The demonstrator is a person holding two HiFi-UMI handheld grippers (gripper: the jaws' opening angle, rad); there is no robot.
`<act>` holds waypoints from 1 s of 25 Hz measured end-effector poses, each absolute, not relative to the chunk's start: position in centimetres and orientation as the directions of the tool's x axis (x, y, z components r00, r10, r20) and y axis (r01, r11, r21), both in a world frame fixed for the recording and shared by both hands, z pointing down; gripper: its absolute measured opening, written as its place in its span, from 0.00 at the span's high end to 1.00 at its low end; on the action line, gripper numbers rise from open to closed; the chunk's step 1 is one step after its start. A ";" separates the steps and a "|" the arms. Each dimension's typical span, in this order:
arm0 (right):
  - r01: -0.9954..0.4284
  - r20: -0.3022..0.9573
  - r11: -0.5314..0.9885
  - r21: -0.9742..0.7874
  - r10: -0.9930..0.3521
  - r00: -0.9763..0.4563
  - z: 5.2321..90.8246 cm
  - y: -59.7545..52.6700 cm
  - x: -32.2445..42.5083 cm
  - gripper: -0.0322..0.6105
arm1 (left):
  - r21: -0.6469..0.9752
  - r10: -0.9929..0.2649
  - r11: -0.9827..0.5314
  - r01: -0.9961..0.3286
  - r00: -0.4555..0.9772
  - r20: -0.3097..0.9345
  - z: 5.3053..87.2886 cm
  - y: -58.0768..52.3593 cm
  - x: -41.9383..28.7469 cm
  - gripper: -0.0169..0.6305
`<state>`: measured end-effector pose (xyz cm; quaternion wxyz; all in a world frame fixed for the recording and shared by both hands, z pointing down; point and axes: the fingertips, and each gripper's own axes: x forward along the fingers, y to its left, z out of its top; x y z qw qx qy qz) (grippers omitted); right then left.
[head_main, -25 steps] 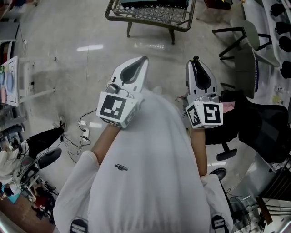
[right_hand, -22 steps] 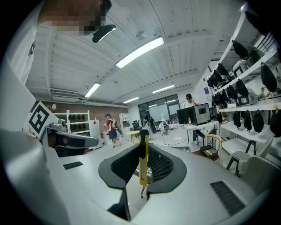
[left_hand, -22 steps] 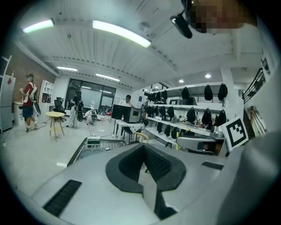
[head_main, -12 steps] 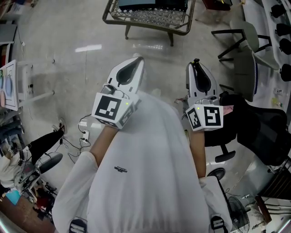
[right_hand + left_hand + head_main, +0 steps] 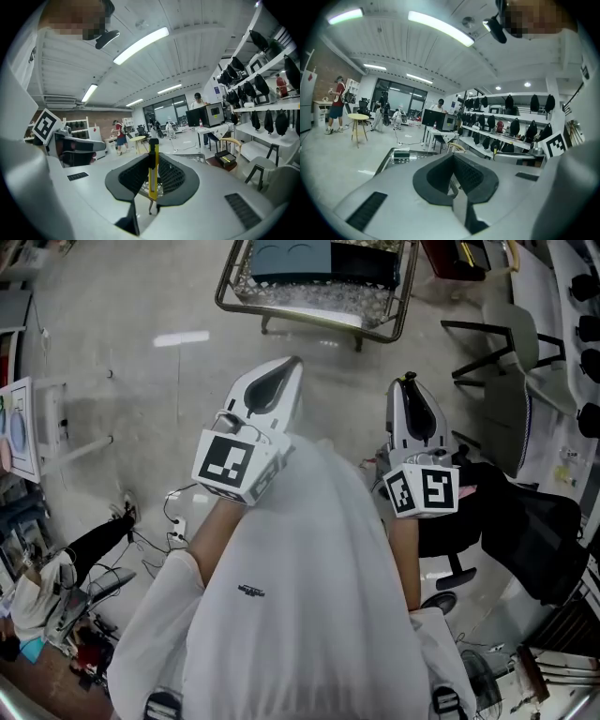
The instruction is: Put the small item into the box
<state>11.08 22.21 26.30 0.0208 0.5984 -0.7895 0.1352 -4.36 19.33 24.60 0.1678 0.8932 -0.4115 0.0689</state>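
My right gripper (image 5: 153,157): fingers clamped on the small yellow item (image 5: 152,180), held upright so it won't slip while carried. Left gripper (image 5: 297,362): fingers closed, empty, spare.

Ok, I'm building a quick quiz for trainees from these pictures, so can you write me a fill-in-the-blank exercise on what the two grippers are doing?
1. The right gripper is shut on a thin, mostly ____ item.
2. The left gripper has its jaws together with ____ between them.
3. The person holding both grippers wears a ____ shirt.

Missing words: yellow; nothing; white.
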 end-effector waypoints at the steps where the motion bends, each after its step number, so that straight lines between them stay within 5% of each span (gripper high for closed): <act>1: -0.950 0.198 0.249 -0.189 -0.938 -0.285 26.3 21.2 10.7 0.87 | 0.244 -0.710 -0.609 -0.754 0.656 0.255 24.5 18.2 -4.5 0.97; 25: -0.961 0.245 0.228 -0.159 -0.933 -0.262 26.3 -1.2 3.0 0.87 | 0.320 -0.665 -0.625 -0.711 0.701 0.258 25.9 -3.4 -11.7 0.97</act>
